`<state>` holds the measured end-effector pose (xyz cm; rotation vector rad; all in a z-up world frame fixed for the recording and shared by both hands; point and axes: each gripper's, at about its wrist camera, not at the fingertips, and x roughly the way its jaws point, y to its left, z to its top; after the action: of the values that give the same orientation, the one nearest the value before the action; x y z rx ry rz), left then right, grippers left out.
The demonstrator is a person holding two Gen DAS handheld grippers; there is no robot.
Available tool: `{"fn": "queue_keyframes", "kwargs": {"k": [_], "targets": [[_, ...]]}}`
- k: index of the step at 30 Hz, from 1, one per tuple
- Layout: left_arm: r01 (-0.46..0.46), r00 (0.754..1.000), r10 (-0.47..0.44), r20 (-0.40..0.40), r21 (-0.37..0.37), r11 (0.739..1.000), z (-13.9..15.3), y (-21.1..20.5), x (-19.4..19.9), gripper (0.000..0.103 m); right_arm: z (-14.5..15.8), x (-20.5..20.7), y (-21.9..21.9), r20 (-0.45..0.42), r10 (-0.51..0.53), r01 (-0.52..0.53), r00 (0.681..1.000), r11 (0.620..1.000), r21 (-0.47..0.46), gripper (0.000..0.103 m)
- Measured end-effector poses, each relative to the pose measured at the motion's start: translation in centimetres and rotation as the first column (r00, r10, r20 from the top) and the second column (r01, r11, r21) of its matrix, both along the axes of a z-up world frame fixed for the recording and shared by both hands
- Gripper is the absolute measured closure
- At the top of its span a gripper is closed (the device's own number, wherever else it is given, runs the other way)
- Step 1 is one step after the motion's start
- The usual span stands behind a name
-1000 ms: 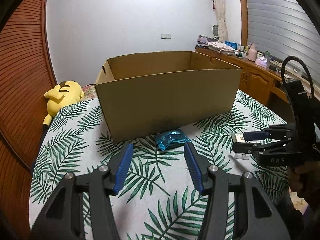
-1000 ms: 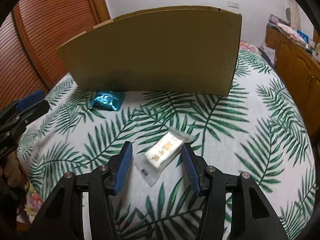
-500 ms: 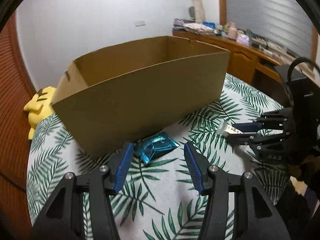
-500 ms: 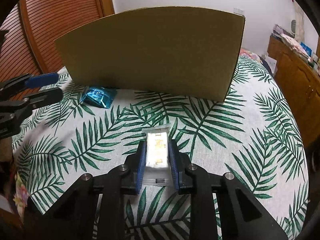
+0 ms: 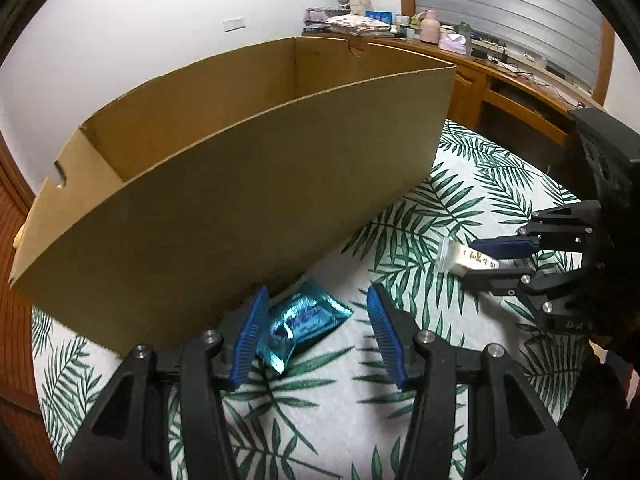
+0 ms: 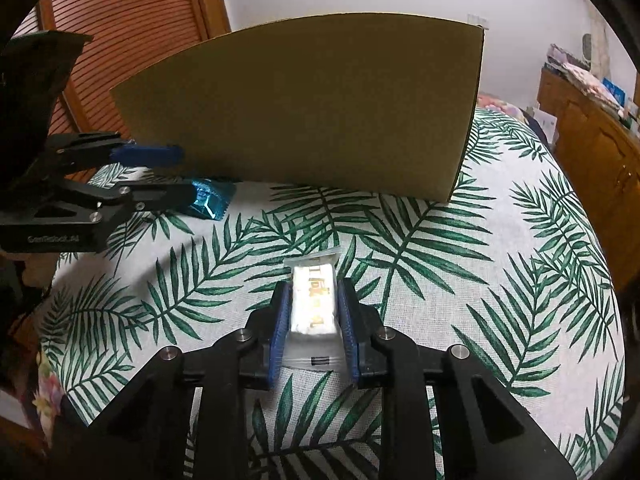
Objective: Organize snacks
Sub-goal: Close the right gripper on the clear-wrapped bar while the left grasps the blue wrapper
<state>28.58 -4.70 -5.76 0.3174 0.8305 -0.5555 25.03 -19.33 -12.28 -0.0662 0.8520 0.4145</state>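
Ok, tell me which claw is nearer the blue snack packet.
Left. The open left claw straddles the blue snack packet by the cardboard box; the right claw, off to the side, grips the white snack bar.

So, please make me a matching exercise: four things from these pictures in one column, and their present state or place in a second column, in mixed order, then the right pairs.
Things:
1. left gripper
2. right gripper
3. blue snack packet
4. cardboard box

States:
A. stands open-topped on the leaf-print cloth
B. shut on the white snack bar
C. open, fingers on either side of a packet
D. lies on the cloth against the box's front wall

Pairs: 1-C, 2-B, 3-D, 4-A
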Motion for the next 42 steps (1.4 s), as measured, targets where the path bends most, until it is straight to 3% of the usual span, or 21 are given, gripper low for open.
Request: {"fn": "queue_keyframes", "kwargs": {"k": [13, 22, 25, 27, 42], "targets": [[0.050, 0.992, -0.042, -0.122, 0.060, 0.997, -2.4, -0.1, 0.4, 0.051, -0.1, -0.1, 0.0, 0.002, 0.004, -0.004, 1.000, 1.000, -0.002, 0.080], [0.001, 0.995, 0.003, -0.105, 0.045, 0.999, -2.4, 0.7, 0.5, 0.051, 0.0, -0.2, 0.1, 0.004, 0.004, -0.004, 1.000, 1.000, -0.004, 0.080], [-0.023, 0.993, 0.026, -0.118, 0.027, 0.999, -2.4, 1.3, 0.6, 0.073, 0.0, -0.2, 0.1, 0.003, 0.003, -0.003, 1.000, 1.000, -0.002, 0.080], [-0.040, 0.992, 0.042, -0.115, 0.018, 0.999, -2.3, 1.6, 0.5, 0.076, 0.0, -0.2, 0.1, 0.003, 0.002, -0.002, 1.000, 1.000, -0.001, 0.080], [-0.120, 0.993, 0.121, 0.000, -0.075, 0.990, 1.0, 3.1, -2.2, 0.077, 0.5, -0.2, -1.3, 0.029, -0.036, 0.035, 0.999, 0.998, 0.050, 0.084]]}}
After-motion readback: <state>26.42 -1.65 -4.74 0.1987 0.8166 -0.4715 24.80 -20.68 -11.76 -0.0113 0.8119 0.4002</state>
